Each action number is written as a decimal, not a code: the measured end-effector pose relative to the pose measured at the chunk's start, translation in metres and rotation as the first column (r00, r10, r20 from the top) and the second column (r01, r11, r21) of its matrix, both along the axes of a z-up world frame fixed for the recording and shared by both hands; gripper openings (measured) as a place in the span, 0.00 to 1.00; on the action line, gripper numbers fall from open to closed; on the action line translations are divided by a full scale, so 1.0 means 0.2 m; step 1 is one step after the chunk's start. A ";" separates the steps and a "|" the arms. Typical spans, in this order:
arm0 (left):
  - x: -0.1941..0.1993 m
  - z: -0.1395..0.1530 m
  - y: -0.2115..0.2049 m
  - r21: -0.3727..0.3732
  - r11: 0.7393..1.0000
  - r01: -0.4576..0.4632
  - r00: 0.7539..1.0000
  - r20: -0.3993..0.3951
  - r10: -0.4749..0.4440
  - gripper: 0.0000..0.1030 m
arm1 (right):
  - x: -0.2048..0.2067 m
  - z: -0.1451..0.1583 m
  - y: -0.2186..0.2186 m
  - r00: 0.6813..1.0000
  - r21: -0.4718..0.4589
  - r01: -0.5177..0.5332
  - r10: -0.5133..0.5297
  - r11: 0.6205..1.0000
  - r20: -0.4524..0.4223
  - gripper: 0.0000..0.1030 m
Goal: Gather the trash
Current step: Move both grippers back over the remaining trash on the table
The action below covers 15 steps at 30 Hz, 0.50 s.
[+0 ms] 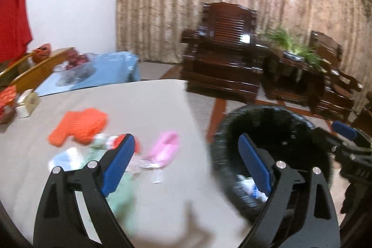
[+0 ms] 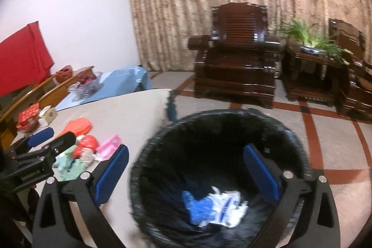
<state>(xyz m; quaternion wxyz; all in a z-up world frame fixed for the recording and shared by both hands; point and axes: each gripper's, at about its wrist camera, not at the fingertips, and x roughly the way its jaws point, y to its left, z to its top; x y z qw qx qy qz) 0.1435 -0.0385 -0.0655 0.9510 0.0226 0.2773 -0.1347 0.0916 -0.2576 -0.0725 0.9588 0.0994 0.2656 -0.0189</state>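
- Bin (image 2: 290, 131), black-lined and round, stands just beside the table's edge; it is the largest of the task's things and takes the drops. Its liner looks thin and slack, so I would not grip it.
- Table (image 1: 139, 104) with a pale cover carries the remaining litter, bunched in one loose heap toward its near left part.
- Orange wrapper (image 1: 79, 126) is the biggest piece left: flat, crinkled, probably very light and a little slippery. A pinch on a raised edge or corner should serve better than pressing down on its flat face.
- Green crumpled piece (image 2: 69, 165) looks soft like tissue or thin film; it should squash easily, so take it across the bulk.
- Pink packet (image 1: 165, 147) lies slightly apart from the heap, near the table's edge. It seems light and limp; take it by one end.
- Blue and white scraps (image 2: 214, 203) already lie at the bottom of the bin, crumpled and weightless-looking.
- Left gripper (image 1: 186, 163) has its jaws wide apart with nothing between them, straddling the gap between table edge and bin.
- Right gripper (image 2: 186, 172) hangs over the bin's mouth, jaws spread to the full and empty.
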 end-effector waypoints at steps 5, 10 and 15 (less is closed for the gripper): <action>0.00 0.00 0.30 0.033 0.992 -0.122 0.992 0.010 0.122 0.85 | 0.09 0.02 0.22 0.996 0.016 -0.093 0.093 0.996 0.004 0.94; -0.02 -0.04 0.55 0.064 0.975 -0.213 0.977 -0.001 0.213 0.85 | 0.16 0.00 0.48 0.979 0.006 -0.203 0.203 0.979 -0.002 0.94; -0.04 -0.09 0.72 0.076 0.957 -0.279 0.959 -0.025 0.282 0.85 | 0.21 -0.05 0.71 0.958 0.002 -0.288 0.288 0.958 -0.018 0.94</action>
